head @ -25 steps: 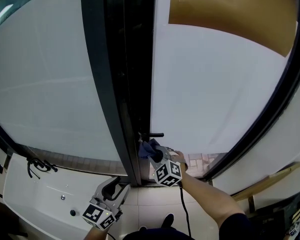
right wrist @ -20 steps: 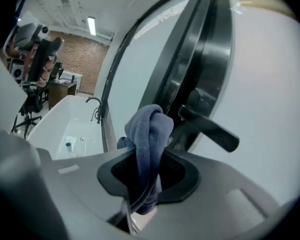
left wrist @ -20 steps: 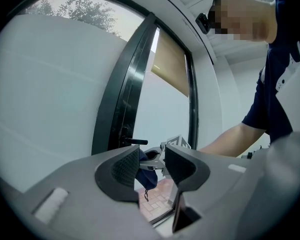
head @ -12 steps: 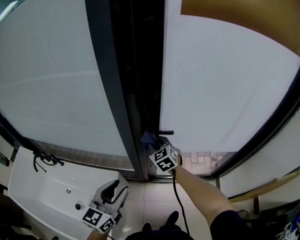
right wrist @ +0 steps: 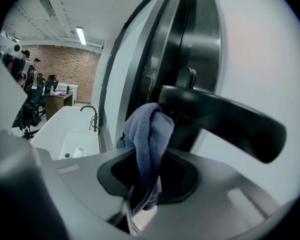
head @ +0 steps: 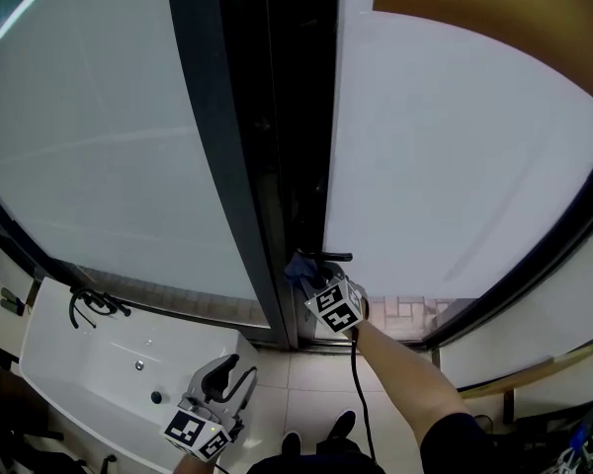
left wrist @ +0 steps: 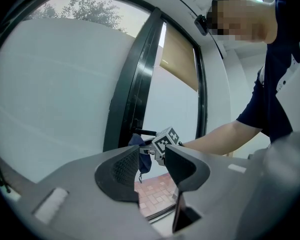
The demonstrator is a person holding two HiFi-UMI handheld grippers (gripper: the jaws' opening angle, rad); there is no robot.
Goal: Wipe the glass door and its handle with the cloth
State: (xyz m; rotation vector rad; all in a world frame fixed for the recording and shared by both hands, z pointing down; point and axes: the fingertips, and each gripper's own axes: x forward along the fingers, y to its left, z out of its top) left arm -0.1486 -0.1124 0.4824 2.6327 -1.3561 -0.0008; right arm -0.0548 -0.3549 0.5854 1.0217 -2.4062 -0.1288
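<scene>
The cloth [right wrist: 147, 134], a blue-grey wad, is pinched between the jaws of the right gripper [right wrist: 150, 179] and bulges out ahead of them. Over the last second it has risen from just below the handle [right wrist: 220, 116] until it seems to touch the lever's underside near its root, directly ahead of the claw. That suggests the handle wipe is beginning; the glass door [head: 455, 146], off to the claw's right, probably comes after. The left gripper [left wrist: 152, 164], jaws spread and empty, hangs low and well behind, near the white basin [head: 99, 363].
</scene>
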